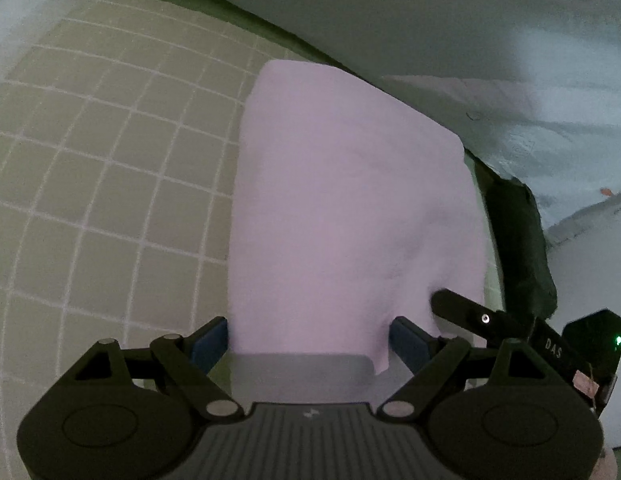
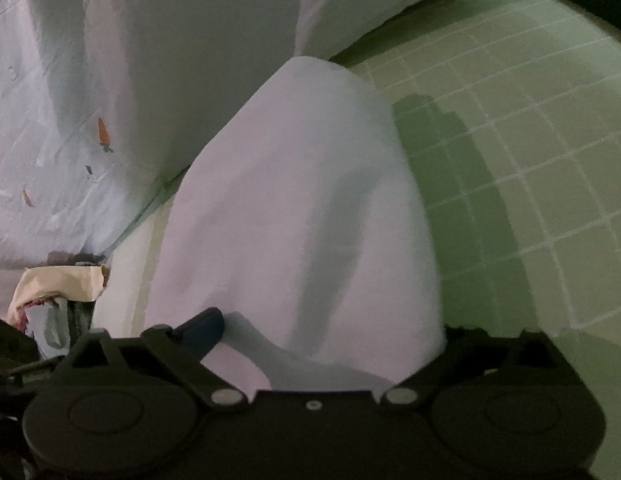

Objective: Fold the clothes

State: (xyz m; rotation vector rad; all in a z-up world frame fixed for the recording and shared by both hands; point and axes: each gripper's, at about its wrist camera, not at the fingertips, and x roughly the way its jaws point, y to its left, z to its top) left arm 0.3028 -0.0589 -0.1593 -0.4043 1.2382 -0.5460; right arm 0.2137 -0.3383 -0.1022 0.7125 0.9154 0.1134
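Cloth: a pale lilac folded cloth (image 1: 350,208) lies on the green gridded mat (image 1: 110,184) (near its far edge).
Left gripper (image 1: 310,344): jaws wide apart, straddling the cloth's near edge.
Right gripper (image 2: 330,340): spread wide, gripping nothing.

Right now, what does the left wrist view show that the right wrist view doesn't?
Only the left wrist view: the right gripper reaching in at the cloth's lower right edge, and a dark bag beyond the mat.
Only the right wrist view: a carrot-print sheet and a pile of clothes at lower left.
Both: the pale folded cloth on the green grid mat, each gripper open.
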